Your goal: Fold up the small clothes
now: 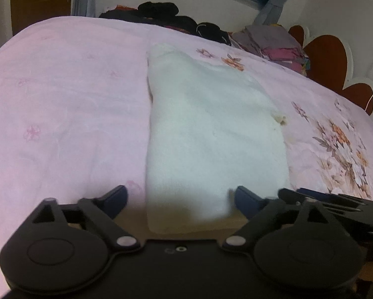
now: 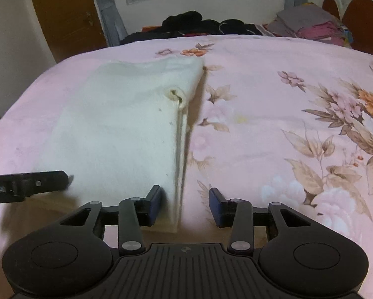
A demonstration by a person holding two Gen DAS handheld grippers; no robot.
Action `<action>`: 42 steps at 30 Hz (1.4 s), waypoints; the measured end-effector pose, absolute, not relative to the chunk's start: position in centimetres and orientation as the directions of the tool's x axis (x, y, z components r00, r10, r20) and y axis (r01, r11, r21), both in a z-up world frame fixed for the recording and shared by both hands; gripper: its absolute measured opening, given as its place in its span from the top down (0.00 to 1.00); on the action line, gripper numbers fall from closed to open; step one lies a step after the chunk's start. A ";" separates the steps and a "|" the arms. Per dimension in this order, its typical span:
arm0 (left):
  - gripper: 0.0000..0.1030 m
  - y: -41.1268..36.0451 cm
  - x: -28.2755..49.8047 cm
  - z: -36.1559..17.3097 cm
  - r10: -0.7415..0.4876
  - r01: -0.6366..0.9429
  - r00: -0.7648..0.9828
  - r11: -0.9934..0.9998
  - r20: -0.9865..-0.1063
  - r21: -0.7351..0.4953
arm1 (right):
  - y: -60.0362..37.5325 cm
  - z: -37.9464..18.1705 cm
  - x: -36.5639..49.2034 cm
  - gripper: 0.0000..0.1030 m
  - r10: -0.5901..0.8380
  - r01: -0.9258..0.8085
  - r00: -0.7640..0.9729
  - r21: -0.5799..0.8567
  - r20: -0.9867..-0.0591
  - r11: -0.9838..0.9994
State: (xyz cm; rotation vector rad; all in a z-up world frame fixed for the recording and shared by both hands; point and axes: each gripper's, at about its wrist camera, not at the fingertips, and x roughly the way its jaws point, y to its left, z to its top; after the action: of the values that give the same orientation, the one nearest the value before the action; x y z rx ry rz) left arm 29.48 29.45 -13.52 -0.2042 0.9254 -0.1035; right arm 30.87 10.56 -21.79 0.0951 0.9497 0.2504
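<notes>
My left tool (image 1: 181,203) was spread wide over the folded white garment (image 1: 211,137) at the bed's (image 1: 61,99) near edge, pinching nothing. My right tool (image 2: 185,205) stood partly spread astride its folded edge, pads clear, probably for the next fold.

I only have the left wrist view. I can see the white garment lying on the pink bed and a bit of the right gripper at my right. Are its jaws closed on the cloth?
Observer: No. The right gripper is open. The right edge of the white garment runs between its fingers, with the pink sheet under the outer one.
Operator: Is that edge a single layer?
Observer: No. The right wrist view shows stacked layers along it, so the garment is already folded there.
Operator: Anything on the cloth near that edge?
Observer: A few tiny dark specks just inside it.
</notes>
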 end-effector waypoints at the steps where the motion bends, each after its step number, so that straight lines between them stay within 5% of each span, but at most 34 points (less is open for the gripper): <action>1: 0.04 29.4 29.5 -13.4 -0.169 -0.007 0.590 0.977 -0.789 -0.214 | 10.6 -21.9 31.0 0.59 0.249 -0.163 0.558 0.190 -0.792 0.968; 8: 0.00 28.7 28.9 -12.8 -0.051 -0.067 0.520 0.993 -0.853 -0.101 | 11.3 -21.8 30.8 0.59 0.209 -0.142 0.566 0.155 -0.798 0.978; 15: 0.00 27.5 25.8 -9.5 0.095 -0.063 0.619 0.995 -0.780 0.071 | 11.9 -20.6 30.8 0.57 0.170 -0.130 0.568 0.117 -0.805 0.985; 28: 0.00 25.4 18.0 -2.5 0.111 -0.110 0.710 0.993 -0.695 0.045 | 9.3 -12.2 20.3 0.55 0.353 -0.237 0.639 0.262 -0.683 0.936; 30: 0.00 24.7 16.9 -2.1 0.108 -0.105 0.710 0.993 -0.696 0.048 | 8.7 -11.2 18.3 0.39 0.369 -0.249 0.648 0.273 -0.666 0.929; 32: 0.00 23.9 15.5 -1.8 0.113 -0.107 0.713 0.993 -0.692 0.052 | 8.2 -10.4 16.3 0.32 0.387 -0.273 0.663 0.274 -0.641 0.922; 42: 0.00 21.4 8.9 -0.2 0.110 -0.109 0.714 0.993 -0.692 0.045 | 5.4 -7.6 8.2 0.32 0.398 -0.280 0.682 0.283 -0.614 0.917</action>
State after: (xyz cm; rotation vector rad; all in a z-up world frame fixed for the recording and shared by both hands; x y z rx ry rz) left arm 8.94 21.42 -0.17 0.0013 0.7667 0.1214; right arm 8.18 5.43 -7.63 0.1717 0.7267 0.3819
